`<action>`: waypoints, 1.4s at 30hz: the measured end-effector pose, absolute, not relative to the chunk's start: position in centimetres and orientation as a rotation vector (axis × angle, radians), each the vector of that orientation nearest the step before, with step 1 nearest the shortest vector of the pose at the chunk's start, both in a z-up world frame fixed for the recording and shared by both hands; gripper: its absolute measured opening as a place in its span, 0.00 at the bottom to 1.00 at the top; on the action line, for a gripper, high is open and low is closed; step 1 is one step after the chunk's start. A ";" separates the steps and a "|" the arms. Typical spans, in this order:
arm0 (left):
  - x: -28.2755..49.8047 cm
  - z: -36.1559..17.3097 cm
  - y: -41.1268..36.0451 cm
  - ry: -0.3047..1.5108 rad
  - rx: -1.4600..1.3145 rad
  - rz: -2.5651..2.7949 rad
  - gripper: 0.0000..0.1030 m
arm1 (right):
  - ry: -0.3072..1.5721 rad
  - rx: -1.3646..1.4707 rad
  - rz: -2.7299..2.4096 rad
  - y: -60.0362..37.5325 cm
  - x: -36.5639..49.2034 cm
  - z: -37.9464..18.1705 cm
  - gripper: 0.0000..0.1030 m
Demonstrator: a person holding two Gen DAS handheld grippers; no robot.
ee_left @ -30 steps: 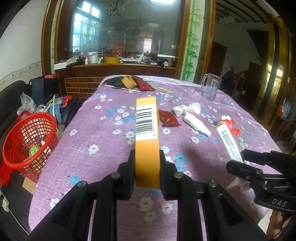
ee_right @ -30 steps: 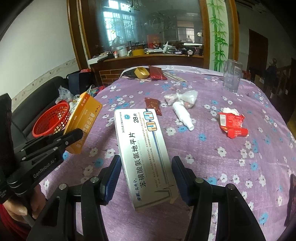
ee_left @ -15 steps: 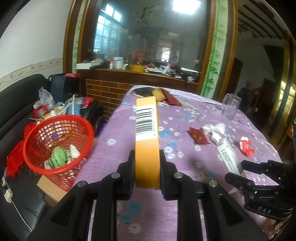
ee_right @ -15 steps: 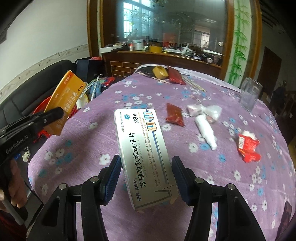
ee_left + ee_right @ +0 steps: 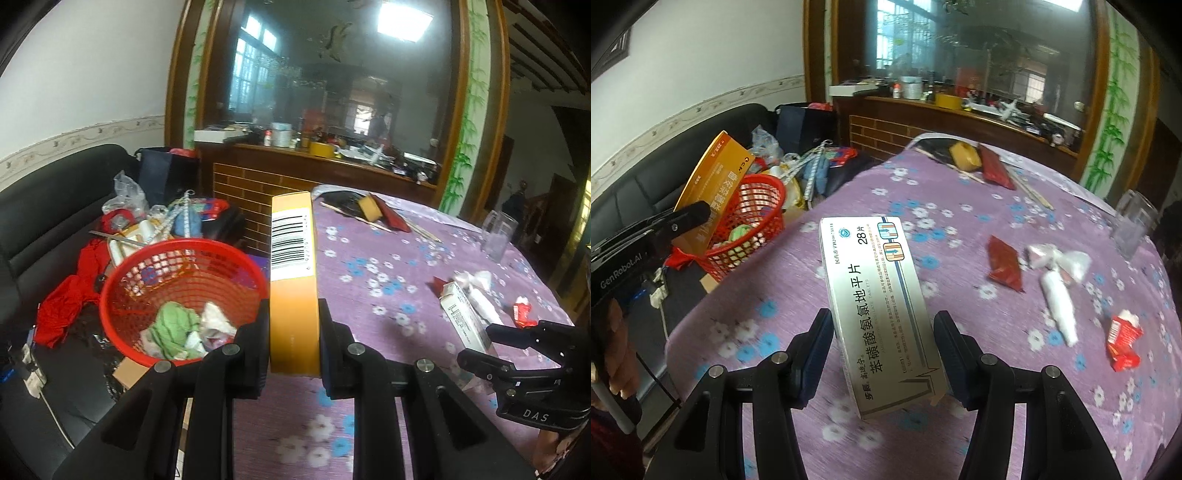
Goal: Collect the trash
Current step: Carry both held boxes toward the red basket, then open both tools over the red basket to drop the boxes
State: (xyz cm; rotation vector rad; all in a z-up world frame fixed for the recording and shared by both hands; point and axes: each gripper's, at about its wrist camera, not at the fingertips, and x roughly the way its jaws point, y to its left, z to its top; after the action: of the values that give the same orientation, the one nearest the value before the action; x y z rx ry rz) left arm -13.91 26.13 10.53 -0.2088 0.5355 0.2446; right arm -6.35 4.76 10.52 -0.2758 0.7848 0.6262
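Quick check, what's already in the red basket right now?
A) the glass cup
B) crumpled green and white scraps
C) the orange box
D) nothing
B: the left wrist view shows crumpled green and white scraps lying in the bottom of the red basket, while the orange box is clamped in the left gripper beside it.

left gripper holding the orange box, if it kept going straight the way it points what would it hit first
Probably the purple tablecloth near the table's left edge, not the red basket, which sits left of the orange box. Depth is unclear.
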 end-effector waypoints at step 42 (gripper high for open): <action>-12.5 8.0 39.0 0.588 -0.297 0.441 0.43 | 1.023 0.035 1.011 24.9 3.4 11.0 0.63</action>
State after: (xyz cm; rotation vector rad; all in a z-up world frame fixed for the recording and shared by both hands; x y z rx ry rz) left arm -12.47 38.98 8.05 -0.2975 0.5881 0.4408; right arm 3.43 24.94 10.98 0.0345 1.0230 1.0109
